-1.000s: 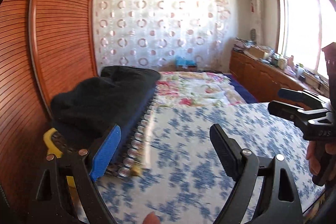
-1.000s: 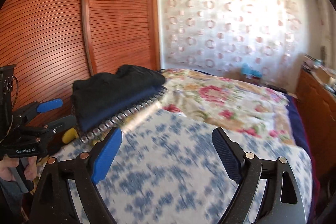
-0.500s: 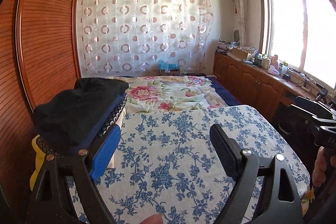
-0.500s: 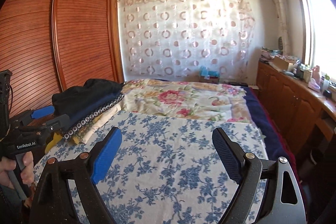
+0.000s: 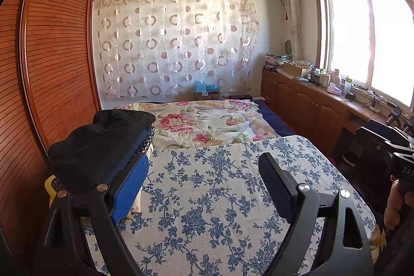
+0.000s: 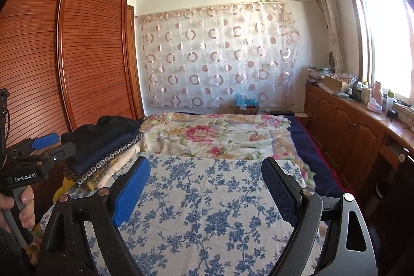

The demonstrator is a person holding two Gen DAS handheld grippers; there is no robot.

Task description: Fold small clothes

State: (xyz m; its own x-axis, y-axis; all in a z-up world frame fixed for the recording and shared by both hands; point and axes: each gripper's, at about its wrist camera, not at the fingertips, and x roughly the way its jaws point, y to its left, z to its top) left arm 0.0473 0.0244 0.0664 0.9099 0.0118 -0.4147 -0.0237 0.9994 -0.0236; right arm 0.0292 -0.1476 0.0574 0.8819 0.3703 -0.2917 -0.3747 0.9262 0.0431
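A stack of folded clothes, dark garments on top of patterned and yellow ones, lies at the left edge of the blue-flowered cloth. In the right wrist view the same stack sits on that cloth at the left. My left gripper hovers open over the cloth with nothing between its fingers, its blue pad close beside the stack. My right gripper is open and empty above the bare cloth. Each gripper shows in the other's view: the right, the left.
A slatted wooden wardrobe stands along the left. A flowered quilt covers the bed beyond the cloth. Low wooden cabinets with clutter run under the window on the right. A hand holds the left gripper's handle.
Both grippers have drawn back and risen a little, so more of the room and the cloth shows. The right view swung rightward, away from the wardrobe. Both stayed open and empty.
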